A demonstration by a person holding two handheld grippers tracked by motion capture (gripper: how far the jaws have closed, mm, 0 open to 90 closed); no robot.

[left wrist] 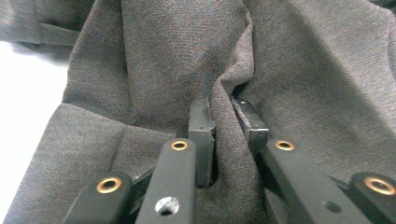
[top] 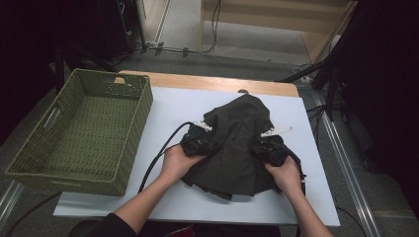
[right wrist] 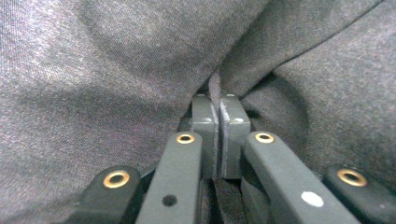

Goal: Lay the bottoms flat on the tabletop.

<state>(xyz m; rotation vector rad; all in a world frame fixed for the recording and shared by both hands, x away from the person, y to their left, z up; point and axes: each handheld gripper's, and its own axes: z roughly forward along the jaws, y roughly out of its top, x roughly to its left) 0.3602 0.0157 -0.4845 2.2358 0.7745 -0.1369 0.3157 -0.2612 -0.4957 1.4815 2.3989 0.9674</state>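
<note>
A dark cloth [top: 236,143] is bunched at the centre of the white table [top: 168,106]. A fold is clamped by the left gripper [left wrist: 227,122]; another is pinched by the right gripper [right wrist: 219,120]. A green basket [top: 84,129] sits at left.

The table [top: 207,83] has a wooden top, and a white board [top: 301,148] covers most of it. On the board lies a dark crumpled garment [top: 237,143] near the middle. A green woven basket [top: 81,128] stands at the left side, partly over the board's edge.
</note>
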